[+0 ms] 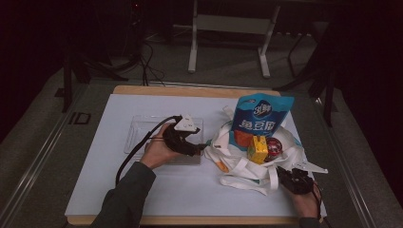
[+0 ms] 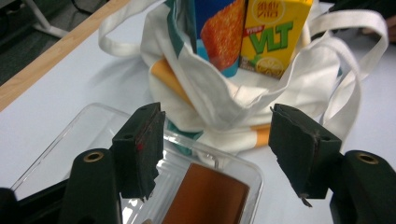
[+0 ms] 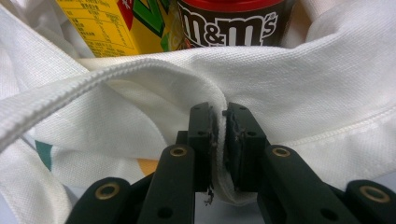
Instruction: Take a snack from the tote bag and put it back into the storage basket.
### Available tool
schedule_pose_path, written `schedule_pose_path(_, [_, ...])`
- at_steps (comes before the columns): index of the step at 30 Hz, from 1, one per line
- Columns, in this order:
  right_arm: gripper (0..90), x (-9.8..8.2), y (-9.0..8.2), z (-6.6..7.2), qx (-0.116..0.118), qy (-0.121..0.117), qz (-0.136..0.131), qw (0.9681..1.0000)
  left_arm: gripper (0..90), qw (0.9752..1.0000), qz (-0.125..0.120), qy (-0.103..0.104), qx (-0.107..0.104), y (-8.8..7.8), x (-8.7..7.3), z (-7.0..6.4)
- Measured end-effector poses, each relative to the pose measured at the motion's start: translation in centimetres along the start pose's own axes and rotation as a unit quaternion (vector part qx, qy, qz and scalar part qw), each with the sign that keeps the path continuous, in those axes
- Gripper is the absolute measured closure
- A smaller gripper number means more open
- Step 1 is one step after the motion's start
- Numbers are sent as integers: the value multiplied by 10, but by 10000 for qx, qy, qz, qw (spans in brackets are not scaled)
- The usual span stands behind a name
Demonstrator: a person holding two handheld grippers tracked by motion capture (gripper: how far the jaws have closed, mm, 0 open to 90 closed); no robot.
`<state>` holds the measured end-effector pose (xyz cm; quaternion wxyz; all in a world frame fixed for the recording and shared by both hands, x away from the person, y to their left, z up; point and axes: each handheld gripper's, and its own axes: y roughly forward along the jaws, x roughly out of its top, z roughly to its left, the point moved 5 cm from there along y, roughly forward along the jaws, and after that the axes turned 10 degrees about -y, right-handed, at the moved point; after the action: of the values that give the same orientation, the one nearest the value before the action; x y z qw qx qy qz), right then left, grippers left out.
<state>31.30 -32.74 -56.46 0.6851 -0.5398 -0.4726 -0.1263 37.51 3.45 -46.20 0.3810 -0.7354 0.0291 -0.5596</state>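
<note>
Left tongs (image 2: pixel 217 154) gape empty over the clear tray (image 1: pixel 138 130), the white tote bag (image 1: pixel 237 164) just ahead on the bench (image 1: pixel 190 190), while right tongs (image 3: pixel 219 149) pinch its near rim.

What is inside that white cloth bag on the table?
Sticking out of the white bag: a blue snack packet, a yellow VLT drink carton and a red-lidded M&M's container. Anything deeper is hidden by the cloth.

White tote (image 1: pixel 247 164), yellow carton (image 1: pixel 258 149)
</note>
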Motion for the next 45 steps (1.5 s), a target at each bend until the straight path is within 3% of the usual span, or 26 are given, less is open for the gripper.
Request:
schedule_pose_path(10, [800, 0, 0, 0, 19, 34, -1, 10000, 359, 9997, -218, -103, -101, 2, 11, -6])
schedule_pose_path(23, [798, 0, 0, 0, 28, 49, -6, 10000, 366, 9993, -267, -83, -254, 14, 25, -19])
schedule_pose_path(31, [795, 0, 0, -1, 34, 70, -16, 10000, 355, 9990, -235, -12, -385, 23, 35, -29])
schedule_pose_path(40, [793, 0, 0, -1, 40, 87, -33, 9999, 316, 9982, -182, -81, -561, 36, 44, -37])
schedule_pose_path(45, [793, 0, 0, -1, 37, 77, -34, 10000, 314, 9986, -115, -49, -512, 44, 45, -40])
